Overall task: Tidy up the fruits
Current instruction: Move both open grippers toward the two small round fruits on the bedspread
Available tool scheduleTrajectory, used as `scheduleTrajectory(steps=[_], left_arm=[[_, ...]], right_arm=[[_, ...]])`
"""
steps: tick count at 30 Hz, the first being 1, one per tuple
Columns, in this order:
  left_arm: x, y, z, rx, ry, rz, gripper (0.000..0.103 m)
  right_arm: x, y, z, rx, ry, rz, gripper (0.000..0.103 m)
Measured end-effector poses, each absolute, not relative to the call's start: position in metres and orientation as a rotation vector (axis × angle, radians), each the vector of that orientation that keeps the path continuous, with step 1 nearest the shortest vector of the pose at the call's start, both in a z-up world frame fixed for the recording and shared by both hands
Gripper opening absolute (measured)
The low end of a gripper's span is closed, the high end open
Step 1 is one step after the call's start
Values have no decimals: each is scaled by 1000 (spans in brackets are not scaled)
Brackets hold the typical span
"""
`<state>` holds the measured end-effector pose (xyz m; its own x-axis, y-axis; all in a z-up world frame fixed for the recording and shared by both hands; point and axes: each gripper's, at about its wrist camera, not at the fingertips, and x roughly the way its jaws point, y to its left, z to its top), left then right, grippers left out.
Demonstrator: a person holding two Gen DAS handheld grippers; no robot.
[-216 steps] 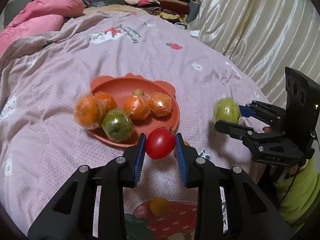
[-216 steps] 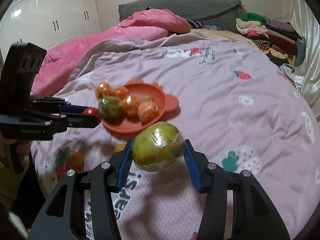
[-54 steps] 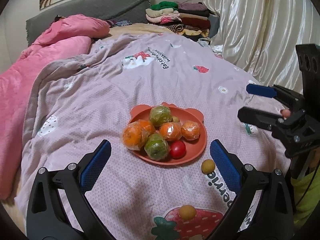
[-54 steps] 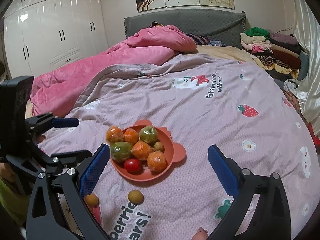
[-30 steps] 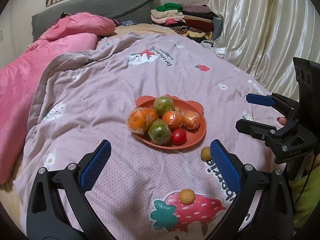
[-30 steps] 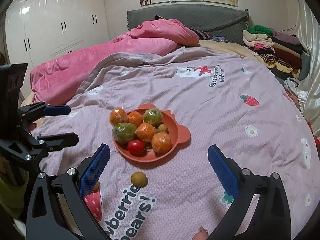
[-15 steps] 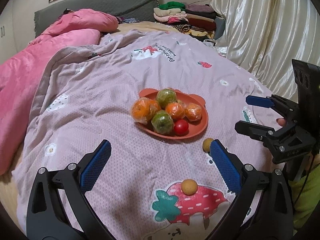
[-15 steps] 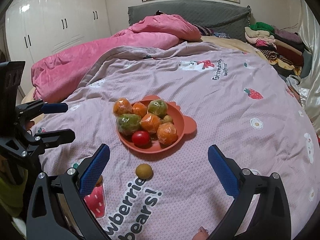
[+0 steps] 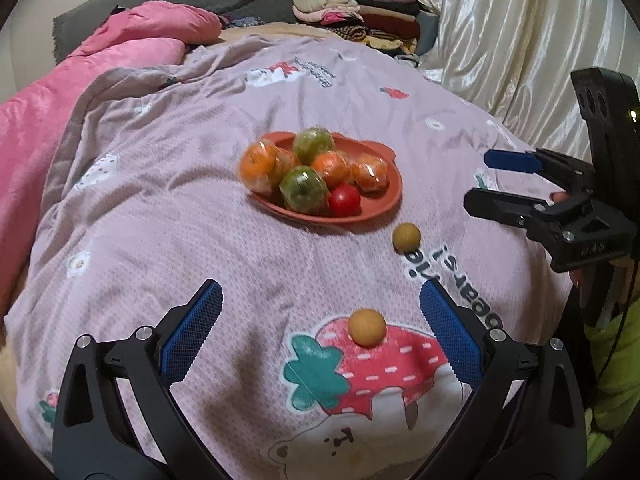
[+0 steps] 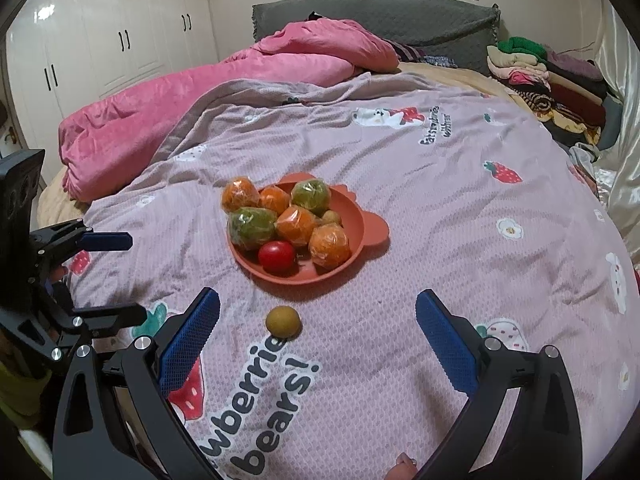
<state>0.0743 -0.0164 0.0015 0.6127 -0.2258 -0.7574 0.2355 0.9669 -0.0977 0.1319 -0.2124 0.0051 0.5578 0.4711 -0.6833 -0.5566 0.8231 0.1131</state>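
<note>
While the pink duvet (image 10: 168, 108) and folded clothes (image 10: 548, 76) crowd the bed's (image 10: 460, 208) far end, the orange plate (image 10: 352, 248) holds wrapped fruits and a tomato (image 10: 276, 255). Two small yellow-brown fruits (image 9: 406, 237) (image 9: 367, 326) lie loose nearby. Left gripper (image 9: 320, 324) and right gripper (image 10: 318, 324) hover spread wide, holding nothing.

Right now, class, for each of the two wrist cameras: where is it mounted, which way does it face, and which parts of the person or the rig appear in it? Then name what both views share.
Left wrist: sits on the left gripper, looking along its open fingers across the bed at the plate; the right gripper and a green sleeve show at right.
Right wrist: sits on the right gripper, facing the headboard; the left gripper shows at left, a fingertip below.
Shared: plate, red tomato, and the small brown fruit before the plate.
</note>
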Motion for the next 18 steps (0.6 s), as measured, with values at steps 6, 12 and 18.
scheduleTrajectory(steps=[6, 12, 18], left_arm=[[72, -26, -8, 42, 897, -291, 93], [71, -35, -21, 52, 939, -341, 68], [73, -39, -30, 56, 963, -363, 48]], right_arm=[[131, -212, -5, -136, 794, 607, 98], [130, -214, -12, -137, 813, 609, 98], [132, -213, -19, -127, 828, 623, 98]])
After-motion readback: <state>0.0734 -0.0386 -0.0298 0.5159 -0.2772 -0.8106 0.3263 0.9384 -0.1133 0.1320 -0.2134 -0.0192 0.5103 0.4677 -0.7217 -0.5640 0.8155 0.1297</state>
